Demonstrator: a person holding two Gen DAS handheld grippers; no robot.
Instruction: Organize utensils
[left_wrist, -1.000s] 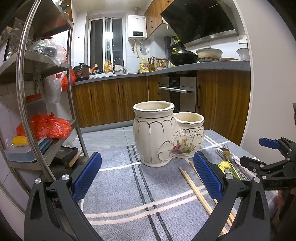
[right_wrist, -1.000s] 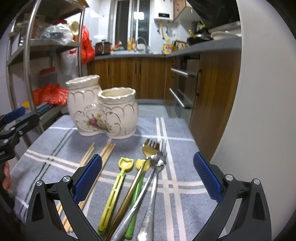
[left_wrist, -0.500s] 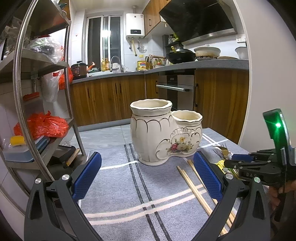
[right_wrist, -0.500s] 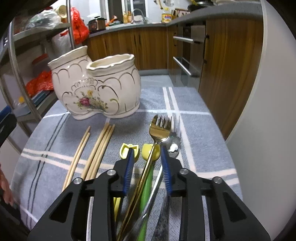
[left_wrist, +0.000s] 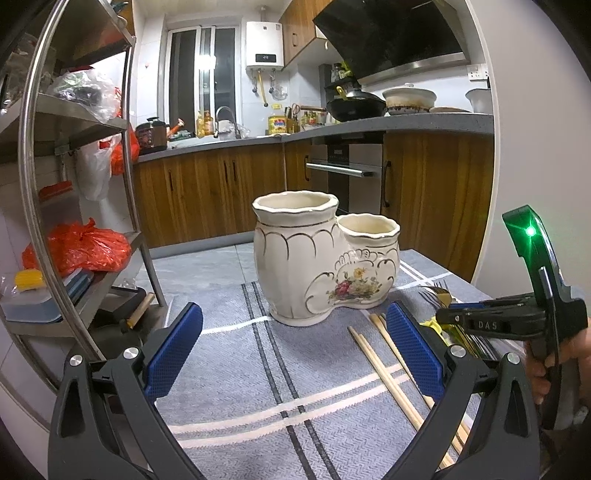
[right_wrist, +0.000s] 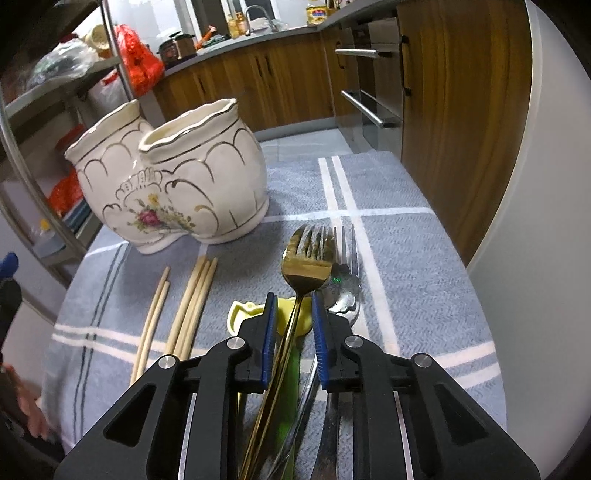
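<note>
The picking step is under way: just in front of the ceramic holder (right_wrist: 173, 177), the right claw (right_wrist: 293, 325) is closing astride the gold fork (right_wrist: 306, 266), pads not yet pressing, while the left claw (left_wrist: 293, 347) waits released; next, clench and lift it toward the holder.

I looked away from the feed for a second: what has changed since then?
The right gripper dropped onto the cutlery pile, and its wide-open jaws are closing around the gold fork handle, pads not yet clearly pressing it. The left gripper stayed open and in place. The ceramic holder, chopsticks and the other cutlery have not moved.
</note>
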